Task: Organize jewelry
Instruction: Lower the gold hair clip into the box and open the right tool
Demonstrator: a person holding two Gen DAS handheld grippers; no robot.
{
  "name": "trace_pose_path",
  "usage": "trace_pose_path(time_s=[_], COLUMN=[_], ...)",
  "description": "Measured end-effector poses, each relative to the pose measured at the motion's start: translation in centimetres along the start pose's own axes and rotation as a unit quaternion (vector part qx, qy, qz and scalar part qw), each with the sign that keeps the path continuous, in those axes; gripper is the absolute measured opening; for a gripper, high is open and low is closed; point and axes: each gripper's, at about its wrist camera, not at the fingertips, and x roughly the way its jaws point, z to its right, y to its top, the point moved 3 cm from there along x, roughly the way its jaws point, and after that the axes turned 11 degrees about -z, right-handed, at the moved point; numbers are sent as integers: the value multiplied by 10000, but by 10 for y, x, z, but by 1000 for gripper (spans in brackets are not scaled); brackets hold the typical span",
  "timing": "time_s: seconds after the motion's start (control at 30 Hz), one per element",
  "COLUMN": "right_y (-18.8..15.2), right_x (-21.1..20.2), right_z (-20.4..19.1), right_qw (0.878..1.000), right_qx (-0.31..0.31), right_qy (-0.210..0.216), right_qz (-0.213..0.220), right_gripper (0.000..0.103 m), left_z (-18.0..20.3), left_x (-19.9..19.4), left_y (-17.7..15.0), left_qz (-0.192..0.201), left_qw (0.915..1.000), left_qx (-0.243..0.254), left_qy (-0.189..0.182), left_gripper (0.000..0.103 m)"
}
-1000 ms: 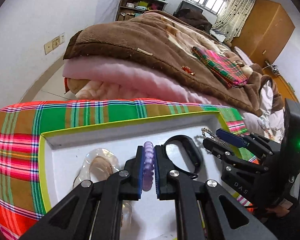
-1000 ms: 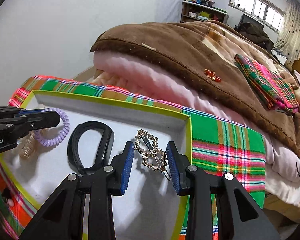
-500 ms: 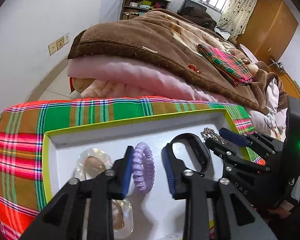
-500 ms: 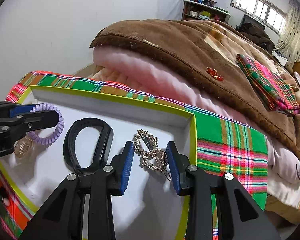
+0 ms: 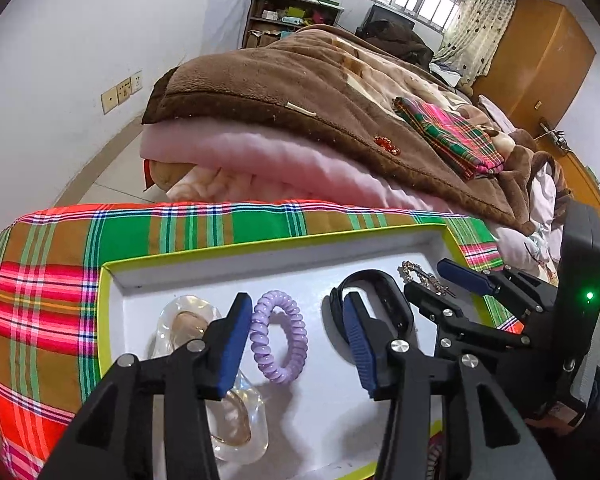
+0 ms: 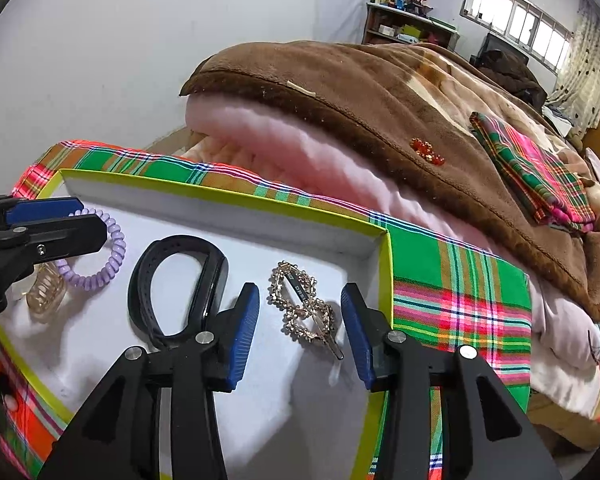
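A white tray with a yellow-green rim (image 5: 260, 242) (image 6: 228, 198) lies on a plaid cloth. In it lie a clear hair claw (image 5: 188, 316) (image 6: 46, 292), a purple coil hair tie (image 5: 280, 340) (image 6: 100, 264), a black wristband (image 5: 384, 300) (image 6: 172, 280) and a gold rhinestone hair clip (image 6: 304, 308) (image 5: 416, 274). My left gripper (image 5: 296, 340) is open and empty, its jaws astride the hair tie, which rests on the tray. My right gripper (image 6: 296, 332) is open, its jaws either side of the gold clip, which lies on the tray.
The plaid cloth (image 5: 40, 280) (image 6: 460, 280) covers the surface under the tray. Behind it is a bed with pink padding and a brown blanket (image 5: 300, 92) (image 6: 380, 92), carrying a folded plaid cloth (image 5: 448, 132) and a small red ornament (image 6: 428, 150).
My left gripper has opened and let go of the purple hair tie, which now lies flat on the tray. My right gripper stays open around the gold clip.
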Motion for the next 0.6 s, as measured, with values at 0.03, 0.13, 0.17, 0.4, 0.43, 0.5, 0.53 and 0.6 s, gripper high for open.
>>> trace_pose_path(time_s=[0.03, 0.13, 0.17, 0.4, 0.43, 0.5, 0.53, 0.6], right_y=[-1, -2, -3, -10, -11, -14, -16, -18], right_x=[-2, -5, -8, -26, -28, -33, -36, -42], right_z=[0, -1, -2, -3, -3, -4, -4, -4], right_qw=[10000, 10000, 10000, 9996, 9996, 9995, 9994, 9992], right_qx=[0, 20, 37, 117, 124, 133, 144, 166], right_qy=[-9, -18, -17, 5, 0, 10, 5, 22], right_qz=[19, 51, 73, 247, 261, 292, 322, 373], right_gripper=[44, 44, 44, 44, 44, 44, 44, 44], left_z=[0, 1, 3, 10, 12, 14, 15, 18], left_x=[-1, -8, -10, -29, -33, -40, -45, -51], left_y=[-1, -6, -7, -20, -22, -26, -29, -34], left_qz=[-3, 59, 81, 247, 284, 350, 407, 465], left_qw=[10000, 10000, 10000, 9996, 9995, 9993, 9990, 9987], left_qx=[6, 18, 45, 137, 143, 147, 172, 205], left_qy=[-4, 22, 6, 4, -12, -16, -2, -9], left_gripper=[49, 53, 54, 56, 57, 57, 57, 57])
